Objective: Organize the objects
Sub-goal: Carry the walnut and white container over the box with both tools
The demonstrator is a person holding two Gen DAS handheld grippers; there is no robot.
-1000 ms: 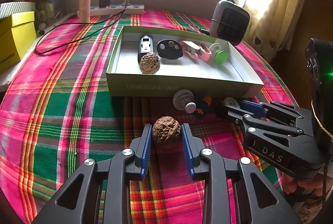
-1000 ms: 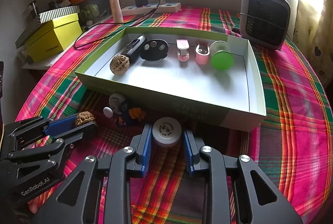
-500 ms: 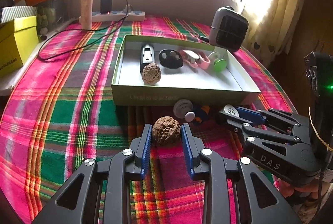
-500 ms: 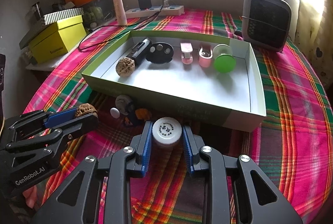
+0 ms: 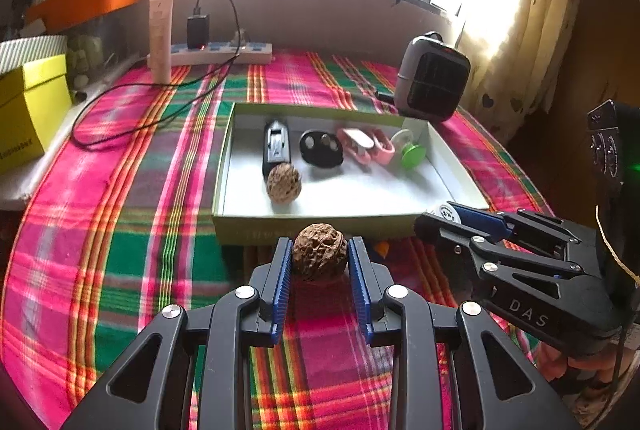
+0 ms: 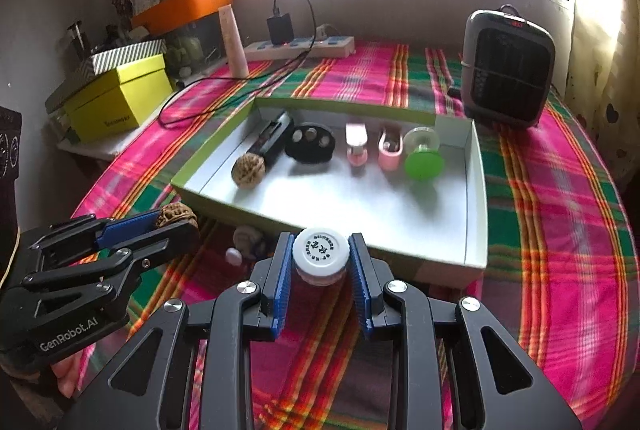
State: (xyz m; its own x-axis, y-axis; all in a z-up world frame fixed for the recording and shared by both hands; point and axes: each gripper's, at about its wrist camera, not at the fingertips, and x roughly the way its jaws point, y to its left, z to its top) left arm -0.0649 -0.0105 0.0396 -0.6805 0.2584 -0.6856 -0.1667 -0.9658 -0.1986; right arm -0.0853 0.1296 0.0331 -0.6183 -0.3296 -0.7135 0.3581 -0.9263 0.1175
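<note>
Gripping a wrinkled brown walnut point(image 5: 319, 252), left tool point(image 5: 319, 262); right tool point(image 6: 320, 262) clamps white-capped jar point(image 6: 320, 254).

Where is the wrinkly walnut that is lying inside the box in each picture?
Left wrist view: the walnut in the box lies left of centre, against the near end of the black device.
Right wrist view: the same walnut lies left of centre, near the box's left wall.
Shared landmark: the green disc at the row's right end.
</note>
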